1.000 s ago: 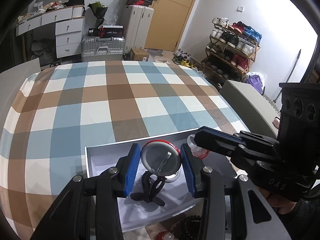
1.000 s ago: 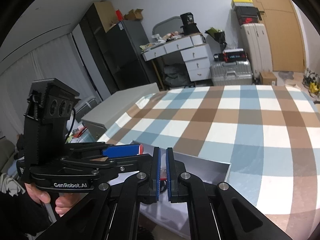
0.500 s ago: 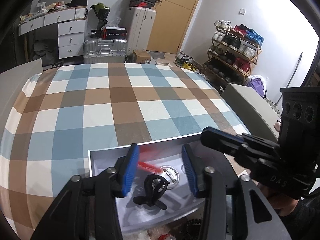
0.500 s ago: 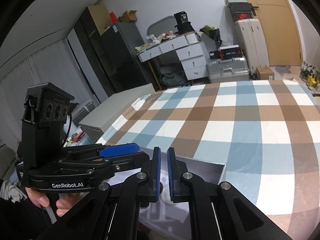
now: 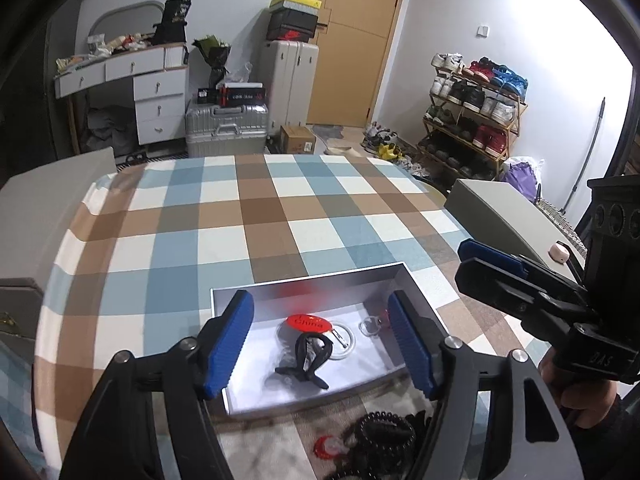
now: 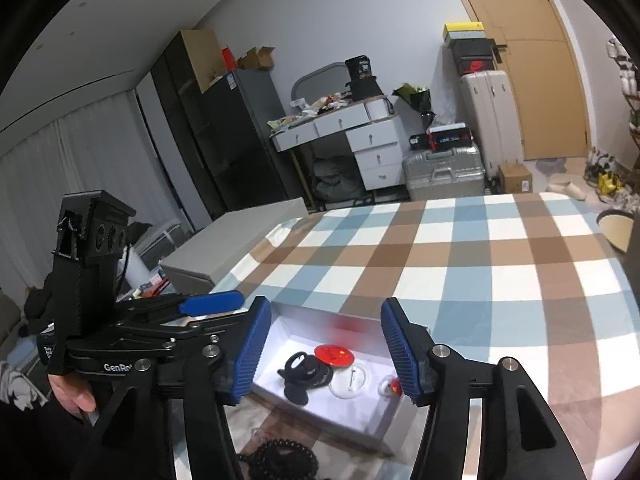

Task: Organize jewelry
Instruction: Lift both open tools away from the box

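In the left wrist view, the left gripper hangs over a white box that stands on the checked tablecloth. Its two blue pads are spread wide and hold nothing. Inside the box lie a red oval tag with the word "China", a black clip just in front of it, a round clear badge partly under the tag, and a small clear ring with a red bit near the right wall. In front of the box, on the cloth, there is a black bead bracelet and a small red piece beside it. At the right, the right gripper is held in a hand beside the box; from here I cannot tell how far its fingers are apart.

In the right wrist view, the right gripper is above the same box, with its pads wide apart and empty. The tag, the clip, the badge and the ring all lie on the box floor, between the pads as seen here. The bracelet lies on the cloth just outside the near wall of the box. At the left, the left gripper is held in a hand, near the left side of the box.
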{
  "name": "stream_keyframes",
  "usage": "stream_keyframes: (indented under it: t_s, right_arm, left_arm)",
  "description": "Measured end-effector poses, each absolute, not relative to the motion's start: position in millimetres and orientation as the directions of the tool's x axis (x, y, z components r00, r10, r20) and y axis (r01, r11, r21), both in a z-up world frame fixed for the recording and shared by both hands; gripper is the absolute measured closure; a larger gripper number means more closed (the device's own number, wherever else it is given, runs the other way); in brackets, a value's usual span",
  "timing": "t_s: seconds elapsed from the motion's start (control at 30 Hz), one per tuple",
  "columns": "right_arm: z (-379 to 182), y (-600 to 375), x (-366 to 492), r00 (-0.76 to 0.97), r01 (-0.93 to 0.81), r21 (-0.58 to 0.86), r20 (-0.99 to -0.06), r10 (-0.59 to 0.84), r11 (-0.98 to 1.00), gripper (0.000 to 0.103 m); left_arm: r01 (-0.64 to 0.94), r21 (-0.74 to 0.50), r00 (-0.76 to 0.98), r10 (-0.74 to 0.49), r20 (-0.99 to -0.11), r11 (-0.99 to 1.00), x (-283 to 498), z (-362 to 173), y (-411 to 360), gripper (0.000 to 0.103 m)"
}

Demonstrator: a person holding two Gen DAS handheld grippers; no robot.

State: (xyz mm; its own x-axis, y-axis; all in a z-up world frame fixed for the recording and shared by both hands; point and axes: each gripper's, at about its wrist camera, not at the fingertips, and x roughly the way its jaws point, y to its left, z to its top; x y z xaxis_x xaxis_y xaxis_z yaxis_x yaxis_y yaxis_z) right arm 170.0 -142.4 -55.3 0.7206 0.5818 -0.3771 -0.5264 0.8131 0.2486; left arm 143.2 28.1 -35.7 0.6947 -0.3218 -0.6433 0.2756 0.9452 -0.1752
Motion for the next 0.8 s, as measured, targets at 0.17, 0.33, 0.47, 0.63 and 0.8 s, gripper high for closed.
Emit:
stream_keyframes:
  t_s: [0.17,0.33,0.47,0.63,0.8]
  right_arm:
    - [-50,-143,150,0.736,-0.527,0.218,-0.366,0.569,0.821,0.03]
    - [-45,-141,128,0.749,-0.534,0.187,-0.348,0.564,0.824,0.021]
    - [-45,-142,114,0.767,-0.52,0.172,-0.336,0.546,0.836,0.013]
    - [-48,-147,98,0.775,-0.508,0.181,-0.33,0.539,0.842,0.006]
    - [-56,-148,86,0.767,-0.509,0.185,-0.346,0.541,0.84,0.003]
  left_arm:
    - [0.242,-0.122,0.733,-0.264,-0.627,0.963,127,-28,27,0.025]
    - [0.205,-0.096,0.766,-0.221,-0.604,0.974,112,-23,29,0.021]
    - [0.148,-0.074,0.792,-0.163,-0.589,0.986,100,-21,34,0.017]
    - [0.071,-0.086,0.837,-0.106,-0.537,0.994,80,-23,45,0.002]
    - [0.016,-0.103,0.845,-0.069,-0.531,0.995,70,-34,56,0.002]
